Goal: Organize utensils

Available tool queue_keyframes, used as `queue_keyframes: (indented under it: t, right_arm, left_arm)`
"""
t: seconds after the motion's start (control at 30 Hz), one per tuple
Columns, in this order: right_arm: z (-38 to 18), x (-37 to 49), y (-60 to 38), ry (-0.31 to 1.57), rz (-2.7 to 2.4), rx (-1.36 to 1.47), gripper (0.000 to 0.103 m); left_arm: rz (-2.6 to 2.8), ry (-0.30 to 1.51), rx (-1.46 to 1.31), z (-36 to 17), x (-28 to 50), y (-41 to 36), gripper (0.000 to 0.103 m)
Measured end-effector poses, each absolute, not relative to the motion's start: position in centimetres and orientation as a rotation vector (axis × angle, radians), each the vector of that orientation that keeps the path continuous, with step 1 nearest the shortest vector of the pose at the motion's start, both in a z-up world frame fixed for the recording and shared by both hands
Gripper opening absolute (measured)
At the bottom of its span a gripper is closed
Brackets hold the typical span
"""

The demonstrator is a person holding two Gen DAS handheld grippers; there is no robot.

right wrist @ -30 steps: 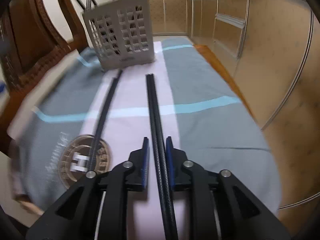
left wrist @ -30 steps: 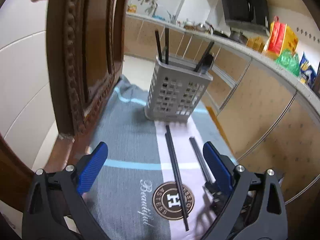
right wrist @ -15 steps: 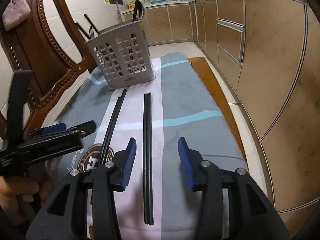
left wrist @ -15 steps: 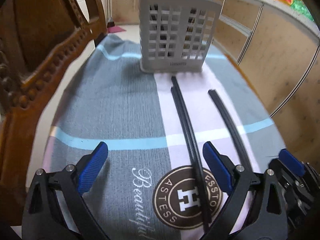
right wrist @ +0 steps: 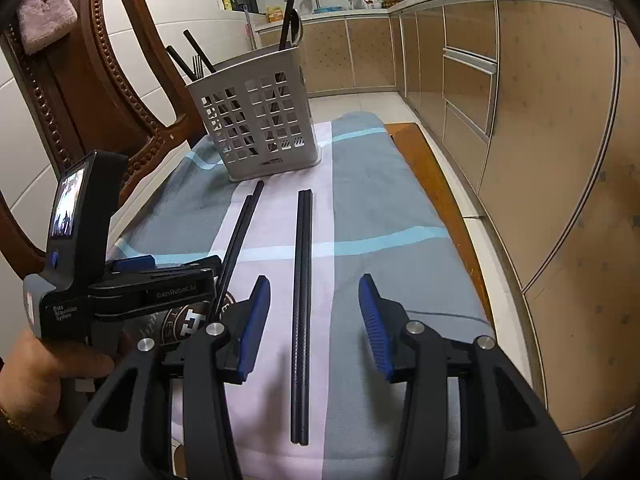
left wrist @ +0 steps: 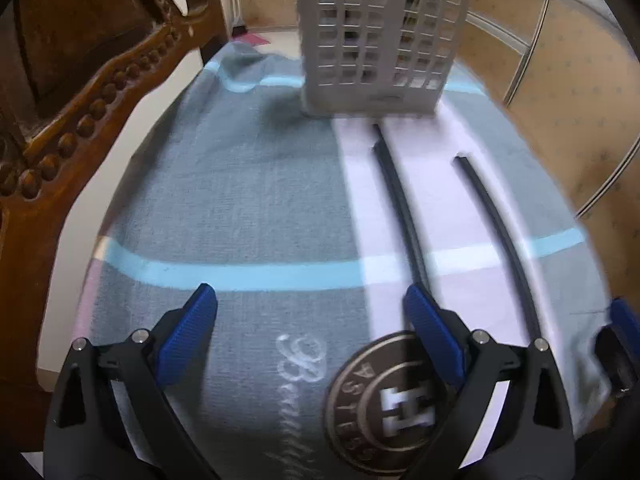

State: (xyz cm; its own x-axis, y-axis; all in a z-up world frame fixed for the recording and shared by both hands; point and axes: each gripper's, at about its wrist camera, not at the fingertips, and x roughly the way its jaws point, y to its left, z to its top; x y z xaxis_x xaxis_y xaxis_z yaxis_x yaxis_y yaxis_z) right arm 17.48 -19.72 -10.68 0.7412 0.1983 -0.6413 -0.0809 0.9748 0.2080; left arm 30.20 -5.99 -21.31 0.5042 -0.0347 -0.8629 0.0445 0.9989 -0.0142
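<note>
— What's on your screens?

— My right gripper (right wrist: 314, 320) is spread wide over a pair of black chopsticks (right wrist: 302, 312) lying side by side on the pale stripe of the towel (right wrist: 380, 208), touching neither blue pad. My left gripper (left wrist: 310, 320) is spread too, holding nothing.

— And the second pair?

— The other chopsticks (left wrist: 400, 208) lie to the left, one end just short of the grey slotted utensil holder (right wrist: 256, 124); the near end passes under my left gripper's right finger (left wrist: 432, 336).

— Anything crowding you?

— A carved wooden chair (right wrist: 100, 92) stands close on the left, beside the holder, with a cloth (right wrist: 46, 20) draped on its top. Kitchen cabinets (right wrist: 520, 120) run along the right. The holder already has utensils (right wrist: 290, 16) standing in it.
</note>
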Motion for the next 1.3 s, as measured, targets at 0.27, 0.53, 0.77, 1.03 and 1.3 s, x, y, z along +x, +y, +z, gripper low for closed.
queue_keyframes:
  t: [0.27,0.53,0.77,1.03,1.3]
  right_arm:
    - [-10.1,17.6,-18.3,0.702,0.193,0.128,0.045]
    - [-11.7,23.2,-12.2,0.847,0.352,0.097,0.04]
    - [-13.3,26.2,-11.0,0.915,0.254,0.052,0.019]
    - [-13.4,26.7,-9.2,0.923,0.186,-0.062,0.011]
    - [-13.4,21.4,-11.5,0.91,0.137,0.064,0.006]
  left_arm:
    - [-0.061,0.952,-0.131,-18.6,29.1,-3.9,0.094]
    - [-0.147,0.488,-0.222,-8.4,24.4,0.3,0.095]
    - [-0.15,0.542,-0.196,-8.4,25.0,0.3,0.095]
    - [-0.154,0.575,-0.247,-8.6,24.8,1.7,0.095]
    - [-0.161,0.644,-0.214,-9.7,24.8,0.9,0.095]
